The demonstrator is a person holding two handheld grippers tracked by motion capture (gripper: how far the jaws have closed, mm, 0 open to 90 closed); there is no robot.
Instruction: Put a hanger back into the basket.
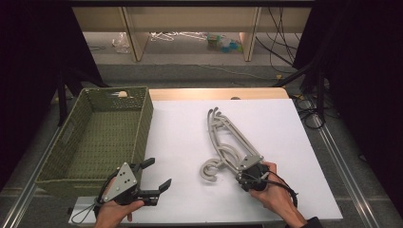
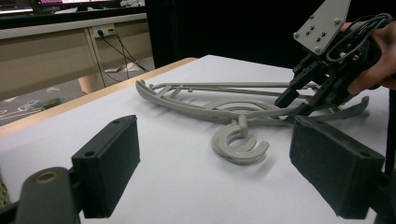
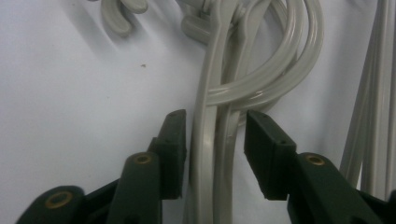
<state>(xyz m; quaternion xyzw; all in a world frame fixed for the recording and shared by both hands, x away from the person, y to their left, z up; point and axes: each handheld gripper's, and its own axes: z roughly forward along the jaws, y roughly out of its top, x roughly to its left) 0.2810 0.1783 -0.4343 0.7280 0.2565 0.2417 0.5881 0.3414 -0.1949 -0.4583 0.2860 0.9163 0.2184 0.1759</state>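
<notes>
Now right tool [image 3: 214,149] half-closed astride grey hangers [image 3: 219,140], not gripping; left tool [image 2: 224,172] wide, empty.

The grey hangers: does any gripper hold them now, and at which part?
Not yet: the right gripper straddles the hangers' arm near the hook, pads not touching. Left gripper holds nothing.

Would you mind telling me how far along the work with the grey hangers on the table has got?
Nothing looks done yet: the hangers lie stacked on the white table, and the green basket holds none. In hand: the right gripper straddles two hanger arms, pads not yet pressing. The left gripper waits open. Gripping and lifting remain.
</notes>
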